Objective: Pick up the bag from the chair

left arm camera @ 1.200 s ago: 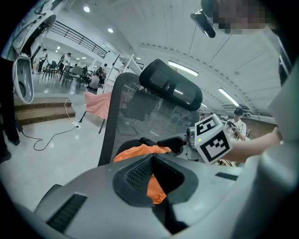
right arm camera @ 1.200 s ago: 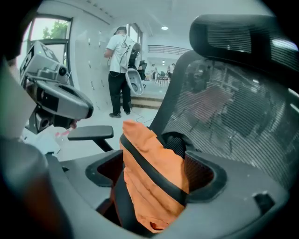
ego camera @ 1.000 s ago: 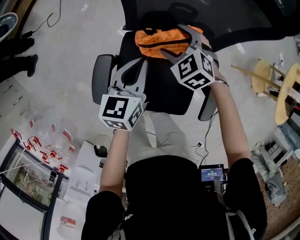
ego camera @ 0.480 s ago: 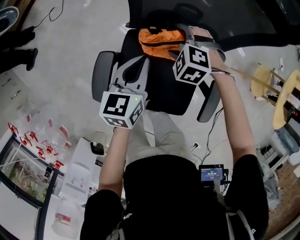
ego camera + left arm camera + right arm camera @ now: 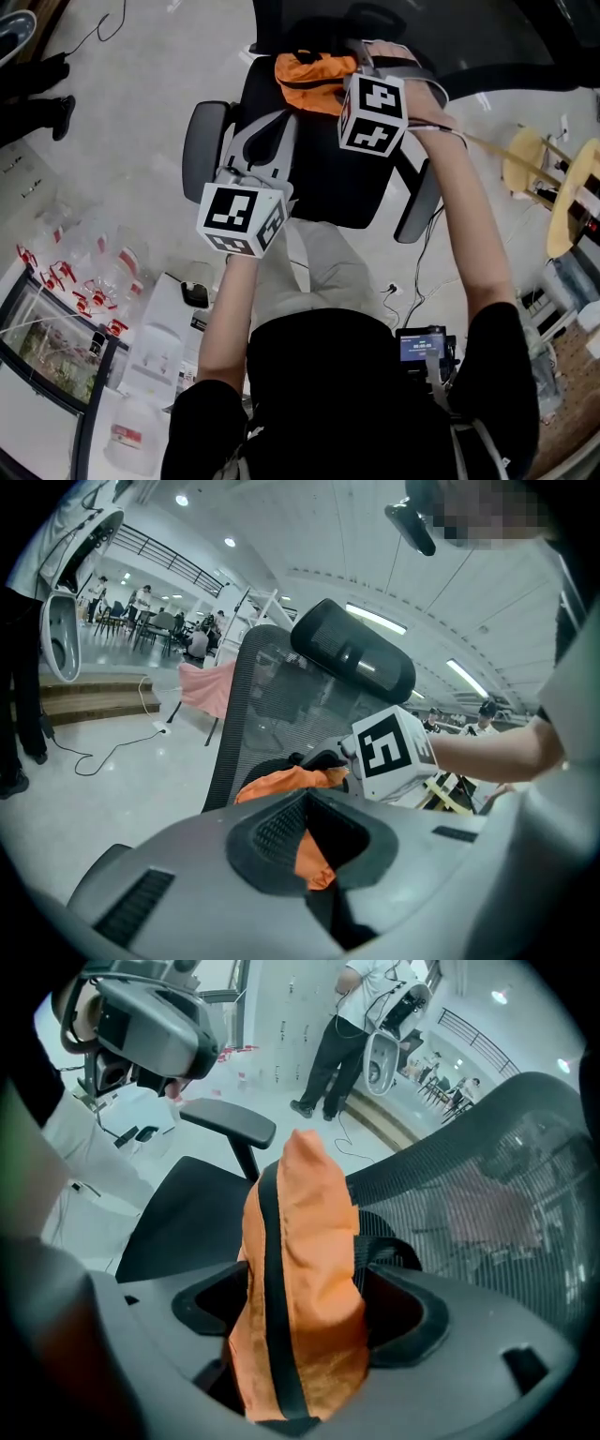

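Observation:
An orange bag point(image 5: 305, 75) with a black stripe lies at the back of a black office chair's seat point(image 5: 328, 183), against the mesh backrest point(image 5: 478, 1185). My right gripper point(image 5: 361, 64) is at the bag's right end, shut on a fold of it. In the right gripper view the orange fabric point(image 5: 300, 1269) rises out from between the jaws. My left gripper point(image 5: 258, 141) hovers open over the seat's left front, apart from the bag. The bag point(image 5: 281, 785) shows beyond it in the left gripper view.
Grey armrests point(image 5: 202, 145) point(image 5: 417, 202) flank the seat. Plastic bottles point(image 5: 94, 281) and a glass-sided box stand at the left, and a wooden stool point(image 5: 562, 178) at the right. A person point(image 5: 337, 1026) stands behind the chair. Cables trail on the floor.
My right gripper has shifted up and toward the chair's back with the bag's end in it, and the bag has bunched up. The left gripper has barely moved.

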A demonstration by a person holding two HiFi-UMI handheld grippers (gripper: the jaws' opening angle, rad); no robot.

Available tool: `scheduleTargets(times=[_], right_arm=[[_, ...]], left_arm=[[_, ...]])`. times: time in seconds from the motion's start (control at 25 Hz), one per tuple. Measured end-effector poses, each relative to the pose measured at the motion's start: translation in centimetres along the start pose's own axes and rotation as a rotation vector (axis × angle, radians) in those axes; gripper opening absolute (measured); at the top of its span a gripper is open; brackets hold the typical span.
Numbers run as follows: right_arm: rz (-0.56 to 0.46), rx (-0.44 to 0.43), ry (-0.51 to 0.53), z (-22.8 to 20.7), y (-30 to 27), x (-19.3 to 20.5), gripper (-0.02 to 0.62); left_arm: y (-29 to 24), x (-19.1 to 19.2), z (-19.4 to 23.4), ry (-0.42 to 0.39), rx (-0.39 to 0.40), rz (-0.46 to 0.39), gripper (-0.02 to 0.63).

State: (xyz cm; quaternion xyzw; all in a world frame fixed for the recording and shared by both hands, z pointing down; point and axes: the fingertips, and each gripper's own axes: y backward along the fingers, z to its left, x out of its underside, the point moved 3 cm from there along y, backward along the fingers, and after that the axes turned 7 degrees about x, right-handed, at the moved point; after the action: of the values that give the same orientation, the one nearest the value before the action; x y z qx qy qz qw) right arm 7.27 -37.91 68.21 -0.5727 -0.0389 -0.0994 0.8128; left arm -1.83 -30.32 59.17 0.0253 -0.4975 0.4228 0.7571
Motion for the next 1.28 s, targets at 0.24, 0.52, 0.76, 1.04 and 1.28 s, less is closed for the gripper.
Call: scheduleTargets(times=[0.24,0.52,0.76,1.04,1.28], right_arm=[[0.024,-0.043,-0.029,0.8,-0.2,0.5,0.377],[0.040,-0.052,-0.037,1.3,-0.4,0.5,0.265],[0.061,-0.026,-0.008,1.5,-0.6,0.9,0.133],[0.090,0.016,0.011,1.1,-0.8,1.5,0.025],[0.089,0.026,0.046,1.3,-0.6,1.6,0.009]], left_arm=[[0.2,0.3,-0.1,0.006,-0.008,0.002,0.009],[0.5,0.3,-0.6,0.019,-0.002,-0.010,0.009],[0.8,0.6,-0.3,0.021,-0.003,-0.006,0.009],[1.1,0.6,0.0,0.024,-0.004,-0.006,0.009],[1.2,0.4,-0.2,0.016,-0.002,-0.004,0.009]])
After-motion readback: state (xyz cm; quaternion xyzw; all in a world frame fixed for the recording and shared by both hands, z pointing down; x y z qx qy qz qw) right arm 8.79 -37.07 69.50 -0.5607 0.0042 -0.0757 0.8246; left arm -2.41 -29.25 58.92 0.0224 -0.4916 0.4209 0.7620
